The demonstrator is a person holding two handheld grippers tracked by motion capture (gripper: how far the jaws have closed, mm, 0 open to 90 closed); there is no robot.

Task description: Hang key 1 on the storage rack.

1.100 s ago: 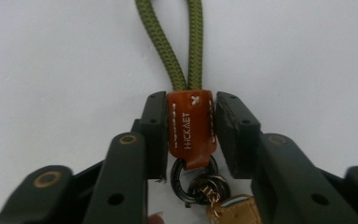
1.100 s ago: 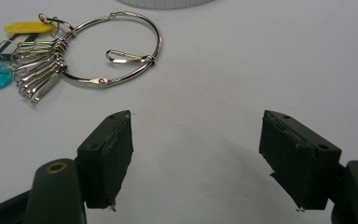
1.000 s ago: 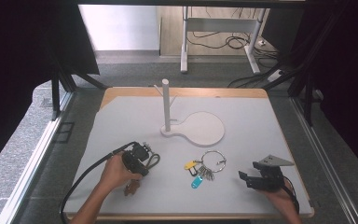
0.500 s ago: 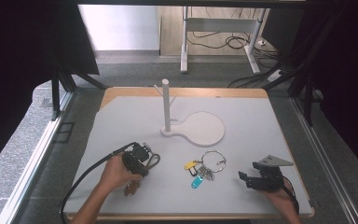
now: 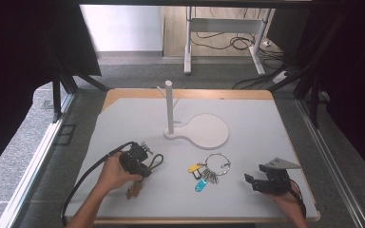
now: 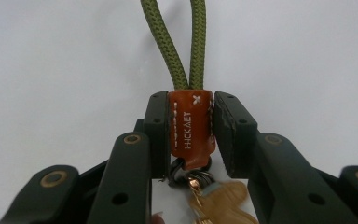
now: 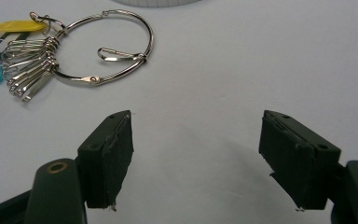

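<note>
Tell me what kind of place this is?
Probably a lab recording bench: a white table walled by dark curtains, a desk frame with loose cables behind, and a staged peg stand.

A white table top [image 5: 123, 123] with a wooden edge stands on grey carpet floor [image 5: 28, 156]. Behind it there are metal desk legs [image 5: 188, 42], black cables [image 5: 228, 42] on a wooden floor, and dark curtains [image 5: 14, 57] on both sides
</note>
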